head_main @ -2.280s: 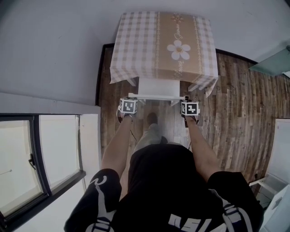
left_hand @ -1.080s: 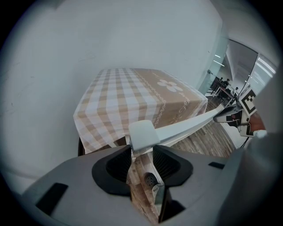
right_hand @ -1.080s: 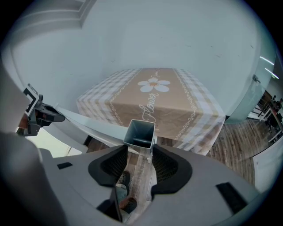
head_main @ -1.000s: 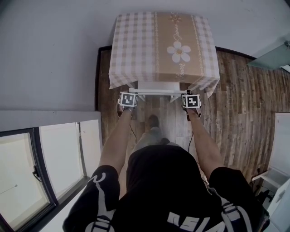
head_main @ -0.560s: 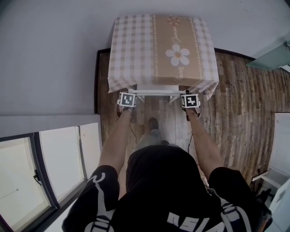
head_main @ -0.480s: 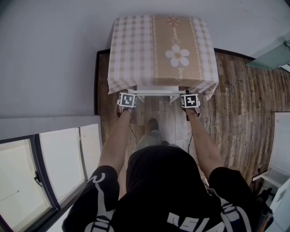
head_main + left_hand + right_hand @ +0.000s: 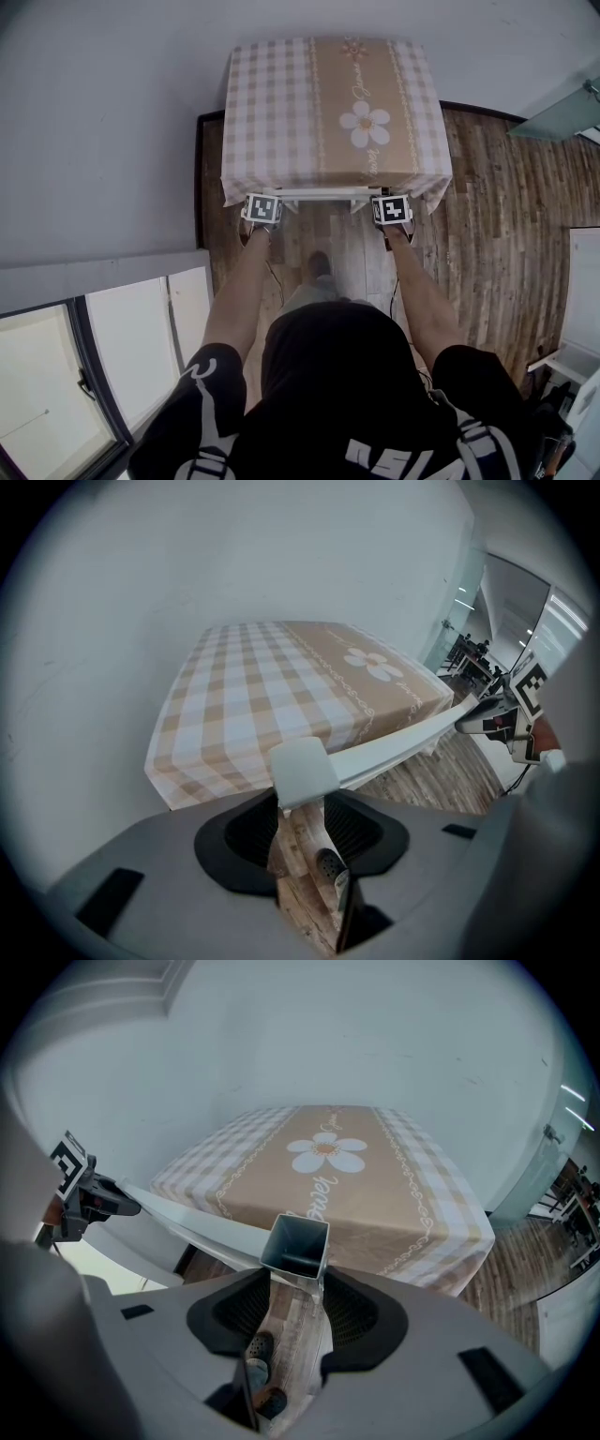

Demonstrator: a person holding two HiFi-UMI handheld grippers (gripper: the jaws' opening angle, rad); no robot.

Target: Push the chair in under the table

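Where the grey wall (image 7: 112,112) meets the plank floor (image 7: 487,187), the table (image 7: 281,103) stands in the upper middle of the head view, close against the wall. It is draped in a checked cloth (image 7: 367,124) with a daisy printed on a tan band. The white chair (image 7: 323,194) is tucked beneath it. Its seat is out of sight under the cloth, and only the top rail of the back shows, lying along the table's near edge just under the hanging hem. The person stands right behind it, both arms out, with one shoe (image 7: 320,264) on the floor between them. The left gripper (image 7: 302,819) is at the rail's left end, its jaws clenched on the capped corner post (image 7: 298,769). The right gripper (image 7: 295,1305) is at the right end, its jaws clenched on the open-topped square post (image 7: 297,1243) there. In each gripper view the rail runs off sideways to the other gripper's marker cube.
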